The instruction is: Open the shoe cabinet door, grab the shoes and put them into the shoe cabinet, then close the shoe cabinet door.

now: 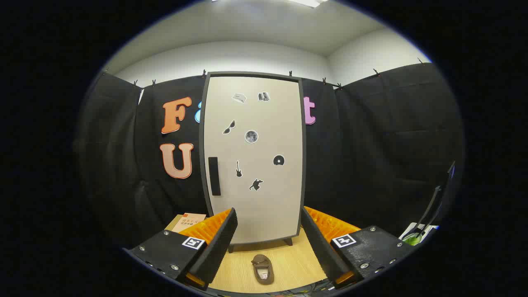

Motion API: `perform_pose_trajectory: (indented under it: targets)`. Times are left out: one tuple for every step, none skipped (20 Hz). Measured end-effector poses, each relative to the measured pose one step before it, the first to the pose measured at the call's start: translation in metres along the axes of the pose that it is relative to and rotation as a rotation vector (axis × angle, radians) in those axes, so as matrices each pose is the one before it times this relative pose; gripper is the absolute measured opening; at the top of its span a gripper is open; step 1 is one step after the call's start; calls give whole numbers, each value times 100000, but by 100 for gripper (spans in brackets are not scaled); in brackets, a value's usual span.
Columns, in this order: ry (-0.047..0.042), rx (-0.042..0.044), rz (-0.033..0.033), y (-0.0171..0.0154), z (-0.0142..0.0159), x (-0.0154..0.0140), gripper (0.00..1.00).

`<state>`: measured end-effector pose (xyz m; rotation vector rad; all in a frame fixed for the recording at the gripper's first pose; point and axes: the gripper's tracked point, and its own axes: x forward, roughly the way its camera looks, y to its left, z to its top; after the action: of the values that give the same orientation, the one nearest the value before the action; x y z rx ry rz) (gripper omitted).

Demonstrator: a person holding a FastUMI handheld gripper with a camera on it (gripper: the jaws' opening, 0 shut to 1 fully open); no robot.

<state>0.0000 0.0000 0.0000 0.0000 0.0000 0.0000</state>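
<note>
Fingers (268,243) apart, nothing held; cabinet door shut.
Beyond left finger: a book (189,221) on the tabletop (288,264). Cabinet (253,159) stands beyond the fingers, centred on the gap, handle (213,176) on its left edge, stickers on the door. Shoe (262,269) lies on the tabletop between the fingers, just before the cabinet.

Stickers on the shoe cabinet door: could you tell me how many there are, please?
7, all on the shut shoe cabinet door beyond the open gripper: two near the top, two mid-door, then three lower, right of the handle. None appear hidden.
</note>
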Motion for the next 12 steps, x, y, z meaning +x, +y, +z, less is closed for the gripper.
perform_pose_trajectory:
  targets:
    - [-404, -14, 464, 176, 136, 92, 96]
    - [-47, -123, 1, -60, 90, 140, 96]
    - [228, -205, 490, 197, -22, 32, 96]
    - [-476, -13, 59, 81, 145, 149, 96]
    - [-248, 465, 371, 93, 123, 26, 96]
    - [-432, 541, 213, 108, 111, -103, 96]
    - [-243, 194, -175, -32, 103, -36, 96]
    - [260, -218, 14, 7, -203, 25, 96]
    - [470, -358, -114, -45, -124, 19, 96]
    - [533, -322, -532, -127, -224, -22, 96]
    - [125, 19, -176, -110, 15, -26, 96]
    - [129, 553, 97, 49, 21, -50, 96]
